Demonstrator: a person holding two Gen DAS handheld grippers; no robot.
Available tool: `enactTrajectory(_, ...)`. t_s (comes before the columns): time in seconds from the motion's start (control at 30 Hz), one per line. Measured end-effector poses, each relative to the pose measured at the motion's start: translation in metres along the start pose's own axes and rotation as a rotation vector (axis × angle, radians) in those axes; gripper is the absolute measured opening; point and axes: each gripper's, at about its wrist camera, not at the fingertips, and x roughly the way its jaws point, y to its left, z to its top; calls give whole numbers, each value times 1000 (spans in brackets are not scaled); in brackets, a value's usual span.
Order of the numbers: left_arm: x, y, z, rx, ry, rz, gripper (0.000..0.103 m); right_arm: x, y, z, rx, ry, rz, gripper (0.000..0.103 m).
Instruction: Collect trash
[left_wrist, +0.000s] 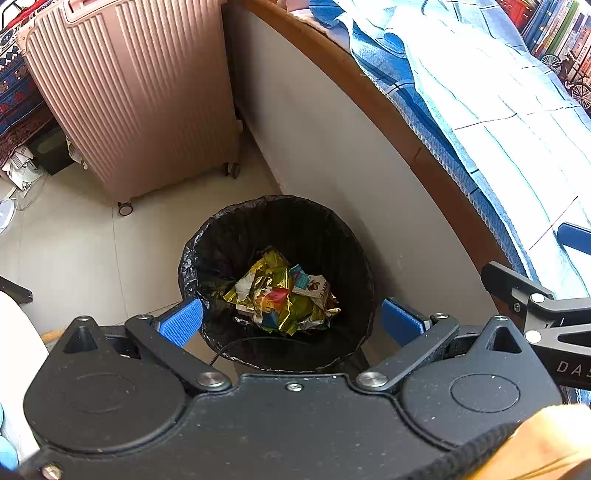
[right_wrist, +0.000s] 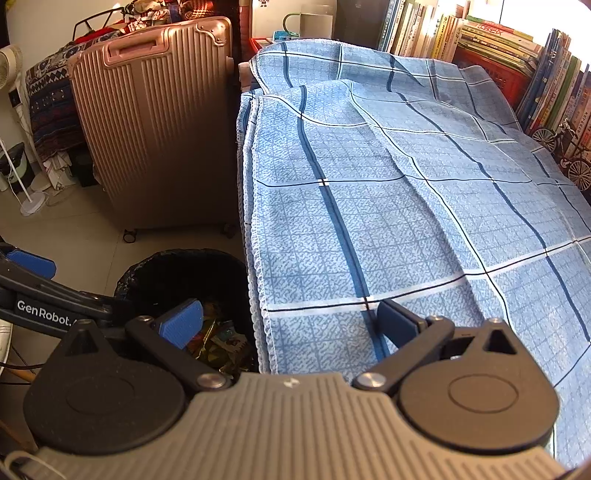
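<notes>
While both grippers hang spread and empty, keep the left gripper (left_wrist: 291, 319) centred over the bin (left_wrist: 207, 236), wrappers (left_wrist: 280, 291) at its 12 o'clock; right gripper (right_wrist: 290, 319).

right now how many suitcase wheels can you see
2 in the left wrist view: one under the pink suitcase's near front corner, one at its right corner beside the table side. Any others are hidden behind the case.

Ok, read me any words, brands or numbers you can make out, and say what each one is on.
"GenRobot." on the left gripper arm, cut off after the dot.
"DAS" on the right gripper arm, cut off at the frame edge.
Book spines: print too small to read.
Wrappers in the bin: print too crumpled and small to read.
</notes>
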Motion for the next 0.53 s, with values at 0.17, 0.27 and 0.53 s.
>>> enactTrajectory(0.17, 1, 0, 0, -2, 7, 1, 103, 0, 0, 0, -5, 0, -2, 103)
enactTrajectory(0.27, 2, 0, 0, -8, 10, 2, 103, 0, 1, 0, -8, 0, -3, 103)
enactTrajectory(0.53, 1, 1, -1, -14, 1, 12, 103, 0, 2, 0, -16, 0, -7, 103)
